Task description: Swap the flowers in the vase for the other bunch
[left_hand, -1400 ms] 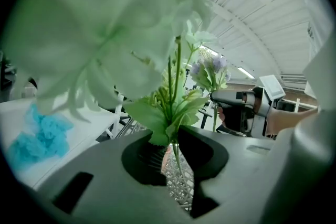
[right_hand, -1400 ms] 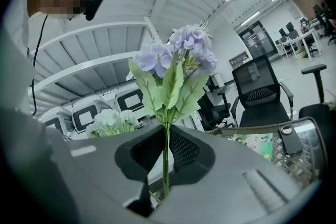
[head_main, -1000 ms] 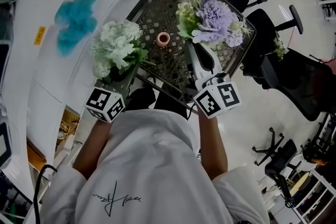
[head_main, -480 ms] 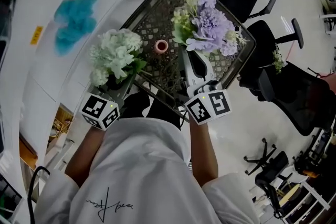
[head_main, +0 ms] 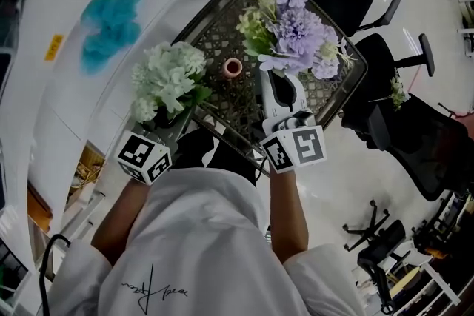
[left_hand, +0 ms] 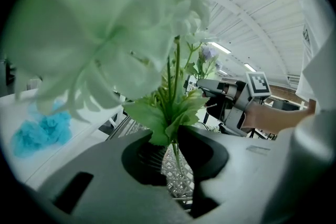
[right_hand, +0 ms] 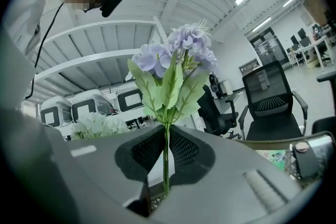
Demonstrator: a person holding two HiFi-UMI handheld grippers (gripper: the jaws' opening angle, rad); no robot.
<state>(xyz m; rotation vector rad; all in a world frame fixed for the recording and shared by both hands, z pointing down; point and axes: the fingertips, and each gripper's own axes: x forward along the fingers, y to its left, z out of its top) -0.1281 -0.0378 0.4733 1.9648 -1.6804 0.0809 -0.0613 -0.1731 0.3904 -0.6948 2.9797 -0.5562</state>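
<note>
A small pink vase stands on the dark metal lattice table, and no stems show in its mouth. My left gripper is shut on the stems of a white-green flower bunch, held upright to the left of the vase. My right gripper is shut on the thin stem of a purple flower bunch, held upright above the table, to the right of the vase. Each gripper's marker cube sits close to the person's chest.
A white surface with a blue fluffy thing lies to the left of the table. Black office chairs stand on the pale floor to the right. The person's torso fills the bottom of the head view.
The head view has shifted a little. Both grippers keep their bunches; the right one has drifted slightly left, nearer the vase.
</note>
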